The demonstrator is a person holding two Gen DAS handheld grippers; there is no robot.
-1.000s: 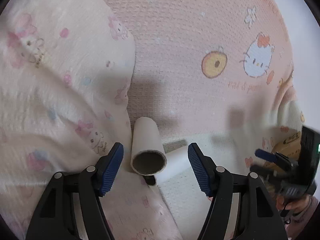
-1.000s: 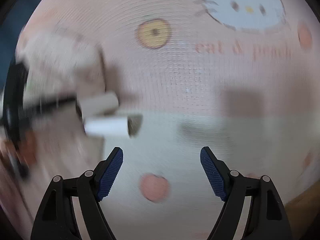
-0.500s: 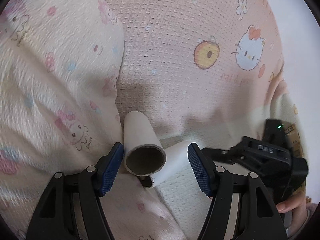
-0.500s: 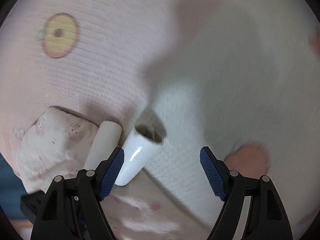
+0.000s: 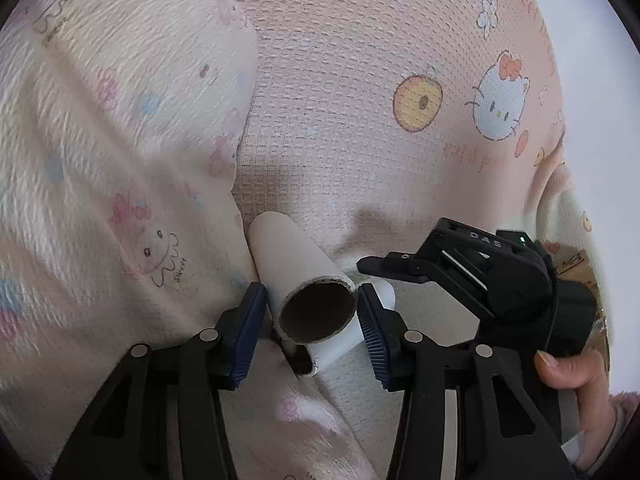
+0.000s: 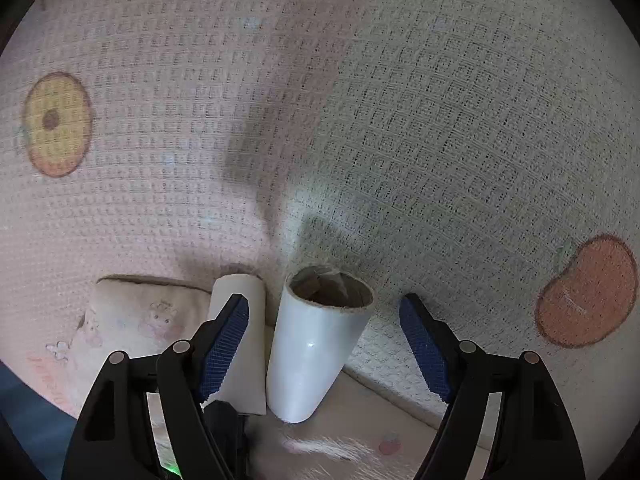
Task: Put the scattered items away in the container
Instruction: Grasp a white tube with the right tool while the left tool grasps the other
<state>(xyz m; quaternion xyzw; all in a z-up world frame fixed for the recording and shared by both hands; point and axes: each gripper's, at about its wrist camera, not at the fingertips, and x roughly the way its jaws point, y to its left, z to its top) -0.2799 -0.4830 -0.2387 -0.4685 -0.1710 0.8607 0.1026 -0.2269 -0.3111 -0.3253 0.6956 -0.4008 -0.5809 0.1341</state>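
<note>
Now pickup step: left gripper [image 5: 311, 312] closing around cardboard tube [image 5: 298, 280], not yet clamped; right gripper [image 6: 324, 344] wide apart, narrowing around white tube [image 6: 316, 352], untouched. Next: squeeze, lift toward container.

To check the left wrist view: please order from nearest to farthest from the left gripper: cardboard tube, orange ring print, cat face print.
1. Cardboard tube: between the closing jaws of the left gripper.
2. Orange ring print: farther up the blanket, right of centre.
3. Cat face print: beside the ring, farther right.
</note>
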